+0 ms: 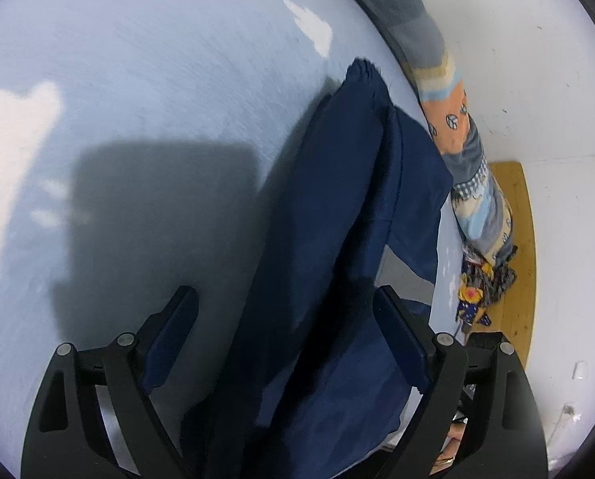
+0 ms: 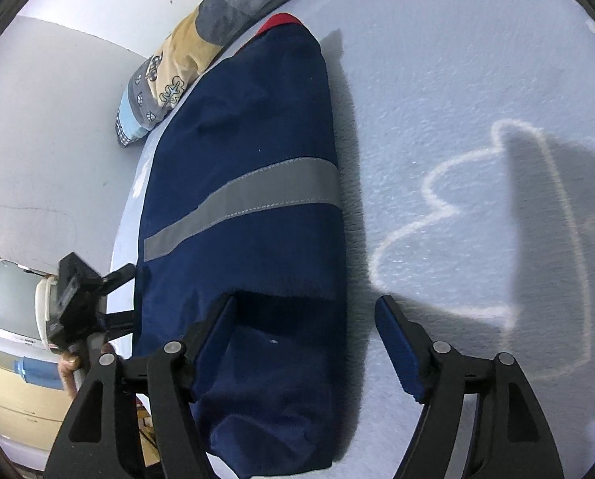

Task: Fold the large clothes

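Pale blue bedsheet point(image 1: 157, 119) with white cloud print. Patchwork pillow point(image 2: 185, 60) against white wall point(image 1: 536, 60). Wooden floor point(image 1: 516, 207).

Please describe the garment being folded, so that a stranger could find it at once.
Look at the pale blue bed sheet; near its wall-side edge, beside the patchwork pillow, lies the navy garment. Only it carries a grey reflective stripe.

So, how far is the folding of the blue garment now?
Done: the navy garment already lies on the light blue sheet as a long narrow bundle, its grey stripe on top. In hand: nothing; the left gripper and the right gripper have open jaws around fabric. Left: probably folding it shorter.
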`<state>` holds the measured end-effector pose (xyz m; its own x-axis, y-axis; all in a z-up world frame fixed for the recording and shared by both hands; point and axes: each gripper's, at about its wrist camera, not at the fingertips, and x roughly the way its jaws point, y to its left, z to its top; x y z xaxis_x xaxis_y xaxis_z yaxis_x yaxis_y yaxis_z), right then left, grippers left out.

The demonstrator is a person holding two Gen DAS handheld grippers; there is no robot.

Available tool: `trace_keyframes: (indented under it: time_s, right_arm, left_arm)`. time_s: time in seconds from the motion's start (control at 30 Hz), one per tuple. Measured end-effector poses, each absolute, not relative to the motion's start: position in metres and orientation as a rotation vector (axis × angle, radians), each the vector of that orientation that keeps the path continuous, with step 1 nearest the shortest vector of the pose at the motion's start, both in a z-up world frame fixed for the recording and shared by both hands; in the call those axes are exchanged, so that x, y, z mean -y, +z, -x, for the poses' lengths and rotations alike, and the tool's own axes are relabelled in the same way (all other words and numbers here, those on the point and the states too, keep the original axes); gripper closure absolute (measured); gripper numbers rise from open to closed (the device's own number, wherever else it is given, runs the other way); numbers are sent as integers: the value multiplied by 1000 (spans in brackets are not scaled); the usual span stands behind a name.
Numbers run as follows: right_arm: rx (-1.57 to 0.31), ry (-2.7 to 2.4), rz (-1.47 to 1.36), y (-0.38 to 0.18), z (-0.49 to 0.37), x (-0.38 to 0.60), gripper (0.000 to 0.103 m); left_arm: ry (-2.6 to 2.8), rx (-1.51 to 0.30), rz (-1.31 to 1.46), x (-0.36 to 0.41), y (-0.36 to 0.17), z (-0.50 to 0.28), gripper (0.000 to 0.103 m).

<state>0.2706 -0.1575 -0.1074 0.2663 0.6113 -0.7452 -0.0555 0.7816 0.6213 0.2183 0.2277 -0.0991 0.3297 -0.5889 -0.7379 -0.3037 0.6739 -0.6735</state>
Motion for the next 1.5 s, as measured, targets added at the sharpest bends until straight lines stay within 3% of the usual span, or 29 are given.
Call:
trace_keyframes:
  time_s: [0.27,0.6,0.87,1.5]
  right_arm:
    - [-1226,564,-630,-126,-289,135,19]
    - [-1155,592,-516,-118,-293,111,19]
    - [-1079,618,-414,-94,-281,107,44]
    - [-919,561,-278,-29,-219,212,47]
  left_arm:
    - [-280,-1262,858,-204,-102,-237,12]
    - [-298,-1221,602,-148,-80,-236,9]
    - [-292,-1151,588,-142,-54,-223,9]
    - [-509,-1109,543,-18,-16,-207,9]
